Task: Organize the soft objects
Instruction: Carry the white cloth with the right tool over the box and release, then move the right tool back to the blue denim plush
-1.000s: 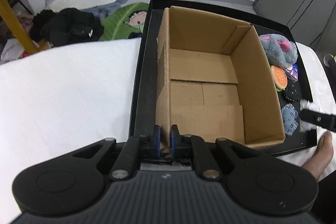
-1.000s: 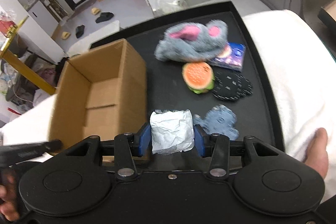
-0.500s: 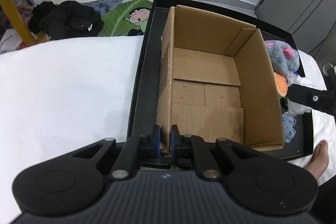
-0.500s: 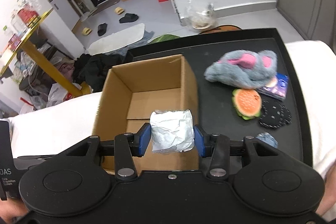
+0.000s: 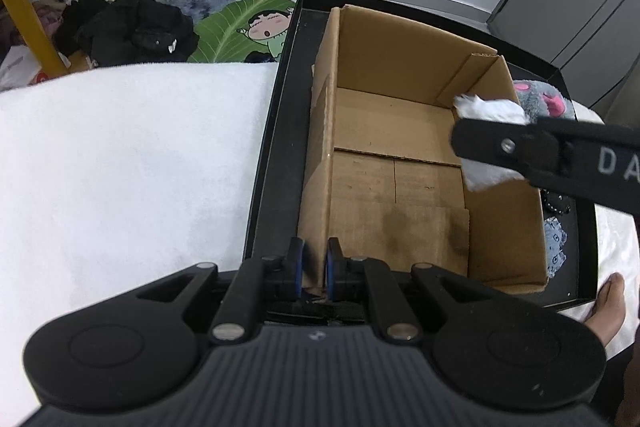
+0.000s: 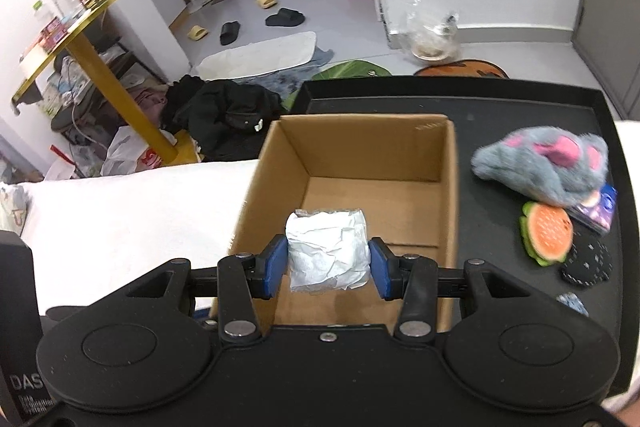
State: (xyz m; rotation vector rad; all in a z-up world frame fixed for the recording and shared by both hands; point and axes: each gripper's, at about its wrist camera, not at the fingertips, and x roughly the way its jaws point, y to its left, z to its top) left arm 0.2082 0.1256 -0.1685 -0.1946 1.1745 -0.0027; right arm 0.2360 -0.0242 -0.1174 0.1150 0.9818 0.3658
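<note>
We list: open brown cardboard box (image 6: 360, 163) standing in the shallow black tray (image 6: 520, 107), which lies on the white towel-covered worktop (image 5: 140, 167). Right of the box, on the tray: grey-and-pink plush toy (image 6: 548, 163); before it, round orange-and-green plush slice (image 6: 546, 233). Crumpled white paper wad (image 6: 328, 251) above the box's opening.
</note>
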